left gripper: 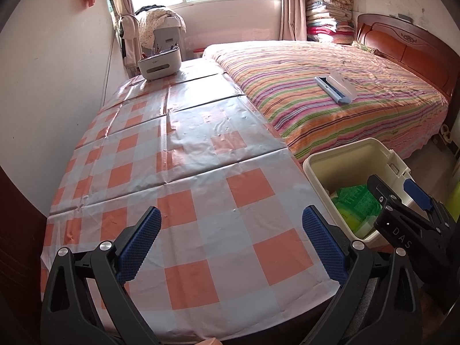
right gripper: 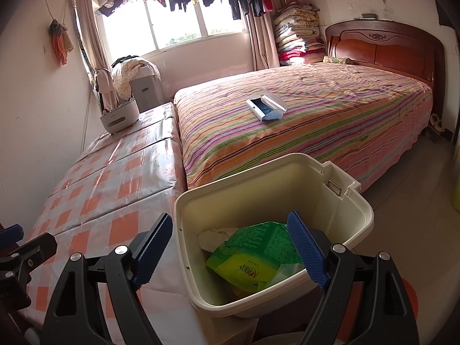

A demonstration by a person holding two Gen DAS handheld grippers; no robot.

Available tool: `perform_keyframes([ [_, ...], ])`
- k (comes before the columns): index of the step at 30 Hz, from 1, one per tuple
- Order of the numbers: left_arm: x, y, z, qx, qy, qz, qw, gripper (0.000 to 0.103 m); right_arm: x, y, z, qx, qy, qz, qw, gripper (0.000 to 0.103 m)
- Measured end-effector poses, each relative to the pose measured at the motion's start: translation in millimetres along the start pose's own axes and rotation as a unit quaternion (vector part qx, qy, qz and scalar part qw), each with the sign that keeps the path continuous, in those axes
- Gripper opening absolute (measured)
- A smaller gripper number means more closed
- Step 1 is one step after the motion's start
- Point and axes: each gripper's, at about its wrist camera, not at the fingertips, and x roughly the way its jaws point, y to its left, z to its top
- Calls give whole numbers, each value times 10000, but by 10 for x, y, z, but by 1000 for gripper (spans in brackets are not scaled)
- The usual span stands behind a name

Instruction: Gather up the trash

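A cream plastic bin (right gripper: 356,210) stands beside the table's right edge, also in the left wrist view (left gripper: 348,155). Inside lie a green and yellow wrapper (right gripper: 258,256) and some pale crumpled trash (right gripper: 210,238); the wrapper also shows in the left wrist view (left gripper: 356,204). My right gripper (right gripper: 230,250) is open and empty, hovering over the bin's near rim. It shows in the left wrist view (left gripper: 402,192). My left gripper (left gripper: 230,244) is open and empty, over the checked tablecloth (left gripper: 184,172) near the table's front edge.
A white desk organizer (left gripper: 159,63) stands at the table's far end. A striped bed (left gripper: 330,97) lies to the right with an open blue and white case (left gripper: 336,86) on it. A wall runs along the table's left side.
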Motion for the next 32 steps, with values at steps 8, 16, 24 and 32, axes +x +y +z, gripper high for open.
perform_keyframes([
  [8,14,-66,-6,92,50,-92,9999,97,15,-37,-17,32,18,-23,10000,80],
  [16,-21,-132,-51,153,-228,-580,9979,97,-1,-88,-36,100,8,-40,9999,80],
  [24,-75,-220,-42,344,-473,-350,9977,97,25,-131,-36,202,65,-5,9998,80],
  [32,-63,-202,-34,374,-493,-19,9981,97,35,-136,-46,205,77,-14,9998,80],
])
